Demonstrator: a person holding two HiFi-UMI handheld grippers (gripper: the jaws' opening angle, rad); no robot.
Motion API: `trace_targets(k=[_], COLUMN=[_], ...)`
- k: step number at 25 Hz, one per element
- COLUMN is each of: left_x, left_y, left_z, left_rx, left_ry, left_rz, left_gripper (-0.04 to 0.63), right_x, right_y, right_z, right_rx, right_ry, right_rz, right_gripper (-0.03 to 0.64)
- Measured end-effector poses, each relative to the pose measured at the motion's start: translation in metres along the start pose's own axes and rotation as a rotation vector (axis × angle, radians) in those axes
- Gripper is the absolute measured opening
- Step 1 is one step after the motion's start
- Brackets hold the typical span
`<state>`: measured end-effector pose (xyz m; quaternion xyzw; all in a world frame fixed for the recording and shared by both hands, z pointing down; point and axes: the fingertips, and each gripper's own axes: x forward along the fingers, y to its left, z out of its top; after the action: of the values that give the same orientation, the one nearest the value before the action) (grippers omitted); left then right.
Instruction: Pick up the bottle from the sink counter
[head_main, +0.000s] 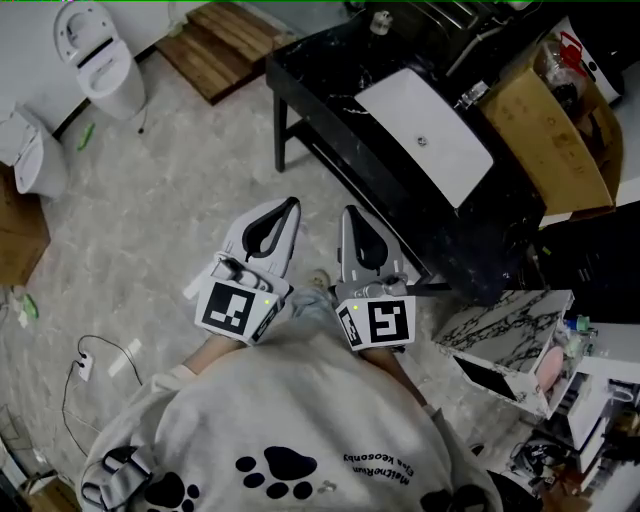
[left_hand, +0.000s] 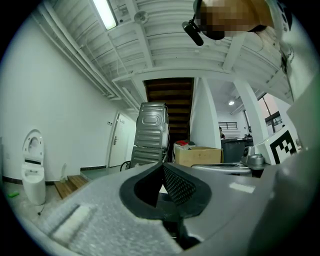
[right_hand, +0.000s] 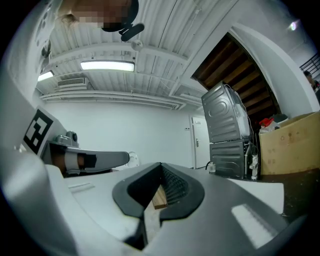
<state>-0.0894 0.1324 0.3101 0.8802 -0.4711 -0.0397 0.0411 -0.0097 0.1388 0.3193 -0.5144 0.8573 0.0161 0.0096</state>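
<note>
Grey sweatshirt (head_main: 262, 402) bears a black paw print (head_main: 281, 470); left gripper (head_main: 291, 205) and right gripper (head_main: 349, 212) are grey.

The sink counter (head_main: 320, 85) is black with thin white veining and its basin (head_main: 425, 135) plain white; the cardboard box (head_main: 550, 135) is tan, and a smaller slab (head_main: 500, 320) is white with black marbling. The left gripper (head_main: 289, 205) and right gripper (head_main: 349, 212) are pale grey with black jaw linings, each bearing a black-and-white square-patterned marker cube (head_main: 232, 308). The floor (head_main: 170, 200) is mottled grey-beige, the toilet (head_main: 100, 55) white, the wooden platform (head_main: 225, 40) brown, and the sweatshirt (head_main: 290, 420) light grey with a black paw print (head_main: 285, 467).
</note>
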Motion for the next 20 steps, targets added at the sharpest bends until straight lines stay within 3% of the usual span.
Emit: trace_targets(k=[20], left_x=[0.107], left_y=[-0.002], left_z=[0.007], left_rx=[0.036], left_ry=[-0.036], left_rz=[0.118], left_gripper=[0.0], right_x=[0.059], right_y=[-0.104], right_z=[0.002], right_rx=[0.012], right_ry=[-0.02], right_rz=[0.128], right_gripper=[0.002])
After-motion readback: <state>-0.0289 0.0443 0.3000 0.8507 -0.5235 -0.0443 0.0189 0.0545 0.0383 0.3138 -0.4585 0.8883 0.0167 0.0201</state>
